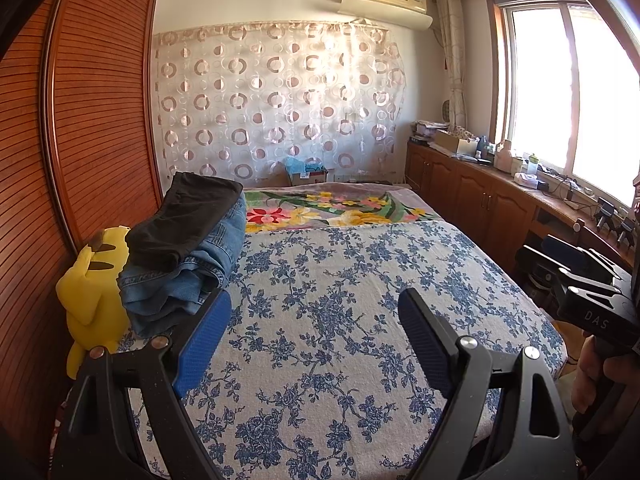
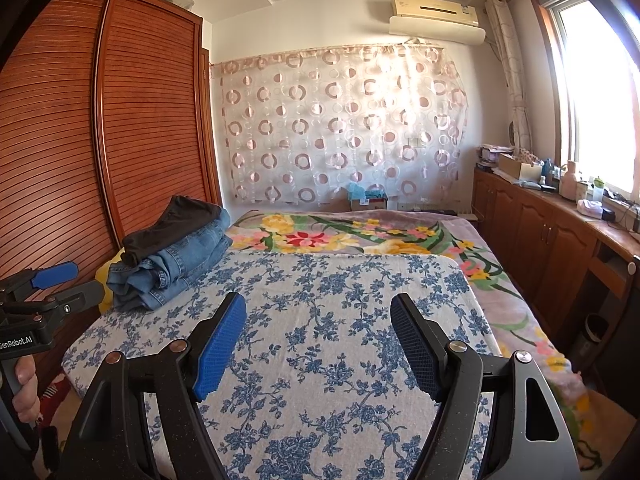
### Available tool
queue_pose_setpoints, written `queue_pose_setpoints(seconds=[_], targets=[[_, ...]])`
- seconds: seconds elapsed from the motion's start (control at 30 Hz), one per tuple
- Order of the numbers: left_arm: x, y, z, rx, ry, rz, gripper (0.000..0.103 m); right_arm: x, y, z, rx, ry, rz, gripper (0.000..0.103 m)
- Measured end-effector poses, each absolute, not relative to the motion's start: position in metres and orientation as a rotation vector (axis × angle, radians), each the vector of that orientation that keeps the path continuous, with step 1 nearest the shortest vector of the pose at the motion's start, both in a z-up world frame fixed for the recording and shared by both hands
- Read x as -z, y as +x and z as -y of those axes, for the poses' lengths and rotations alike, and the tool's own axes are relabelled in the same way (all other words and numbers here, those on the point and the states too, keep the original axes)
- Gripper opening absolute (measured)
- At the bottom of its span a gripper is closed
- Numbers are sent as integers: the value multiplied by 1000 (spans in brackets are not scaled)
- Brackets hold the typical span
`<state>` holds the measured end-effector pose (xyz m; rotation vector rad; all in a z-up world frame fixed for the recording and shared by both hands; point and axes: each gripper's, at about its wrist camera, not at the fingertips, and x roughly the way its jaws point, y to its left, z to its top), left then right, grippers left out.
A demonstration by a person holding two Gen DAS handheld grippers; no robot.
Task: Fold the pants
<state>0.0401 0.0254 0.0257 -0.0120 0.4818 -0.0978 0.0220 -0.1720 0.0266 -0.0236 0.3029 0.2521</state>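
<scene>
- I see strong daylight from the window (image 1: 560, 92) at the right of both frames; its panes are blown out to white, so I can make out no detail through them.
- The glare spills onto the patterned curtain (image 2: 340, 128), washing out its upper right part.
- The wardrobe (image 1: 80, 120) on the left sits in warm, dimmer light.
- The blue-flowered bedspread (image 2: 320, 312) is evenly lit and sharp, with soft shadows under the stacked pants (image 1: 188, 248).
- Fisheye bending curves the wardrobe slats and window frame; the corners go black.
- The cabinet-top clutter (image 1: 480, 148) is small and possibly slightly soft.
</scene>
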Motion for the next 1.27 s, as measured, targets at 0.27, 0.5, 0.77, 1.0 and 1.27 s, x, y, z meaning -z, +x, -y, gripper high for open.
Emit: queue_pose_setpoints(seconds=[0.27,0.5,0.77,1.0,1.27], targets=[[-26,40,-25,98,-11,-481,86,-26,21,172,-253,-25,-299,77],[-25,40,-26,99,-11,-482,86,-26,20,172,-252,-24,-298,77],[-25,40,-25,98,-11,-480,86,-26,20,172,-248,-22,-296,77],[-25,40,-25,98,-10,-480,86,-25,19,171,-247,-21,-296,77],[-25,40,-25,98,-10,-480,86,-25,18,170,-246,-19,-296,77]])
